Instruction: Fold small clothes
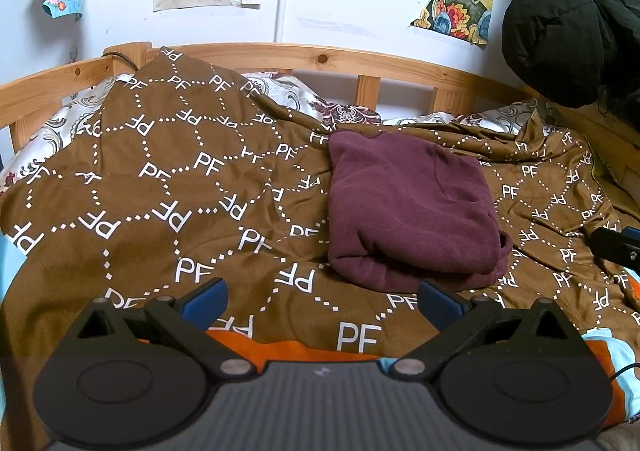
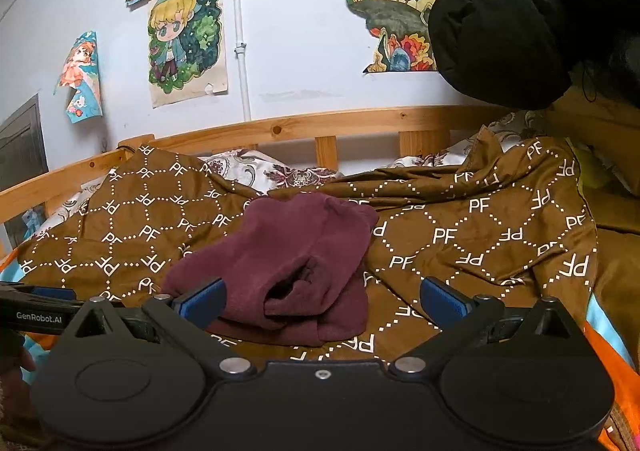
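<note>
Your left gripper [image 1: 322, 301] hovers low over the brown sheet [image 1: 160, 211], its jaws spread wide with nothing between the blue pads [image 1: 206, 301]. The maroon garment [image 1: 408, 211] lies folded into a compact bundle ahead and to the right of that gripper, resting on the sheet, its thick rolled edge nearest you. From the left wrist view, the tip of your other tool shows at the far right edge, well apart from the bundle.

Your right gripper [image 2: 322, 303] is likewise spread, holding nothing. In the right wrist view the maroon garment [image 2: 288, 263] sits just ahead, toward the left of the gap; the left blue pad [image 2: 202, 301] appears in front of the bundle's near corner (whether it touches the cloth, you cannot tell from this angle). The folded layers open toward you here, leaving a dark pocket in the middle of the near edge.

The brown sheet [image 2: 460, 243], printed with white "PF" letters and dotted diamonds, is rumpled over the bed. Behind it runs the wooden bed rail [image 2: 320, 125], then a pale wall with coloured drawings [image 2: 184, 39]. A black padded jacket [image 2: 520, 19] hangs at the upper right.
</note>
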A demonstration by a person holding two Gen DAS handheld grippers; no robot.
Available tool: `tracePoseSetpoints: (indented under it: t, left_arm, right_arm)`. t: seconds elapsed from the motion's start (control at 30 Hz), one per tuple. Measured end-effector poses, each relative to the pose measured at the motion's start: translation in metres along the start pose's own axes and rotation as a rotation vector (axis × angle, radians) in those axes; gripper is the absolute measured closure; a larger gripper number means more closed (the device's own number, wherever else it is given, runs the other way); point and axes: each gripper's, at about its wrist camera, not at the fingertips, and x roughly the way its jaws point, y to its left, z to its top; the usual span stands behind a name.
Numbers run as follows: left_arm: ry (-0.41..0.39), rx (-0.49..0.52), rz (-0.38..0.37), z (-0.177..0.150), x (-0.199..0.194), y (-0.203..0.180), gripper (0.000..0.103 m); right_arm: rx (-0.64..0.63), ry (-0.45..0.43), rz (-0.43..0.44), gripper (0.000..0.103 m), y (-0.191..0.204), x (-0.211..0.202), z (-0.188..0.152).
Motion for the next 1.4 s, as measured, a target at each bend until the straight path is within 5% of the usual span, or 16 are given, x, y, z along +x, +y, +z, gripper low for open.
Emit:
tracePoseSetpoints:
  t: [1.4]
  left_arm:
    - [0.002,-0.028,-0.014,0.0005,-0.0007,0.0013,0.001]
  right_arm:
    - [0.008,0.001,-0.011,0.001,0.0017,0.0003,-0.0016]
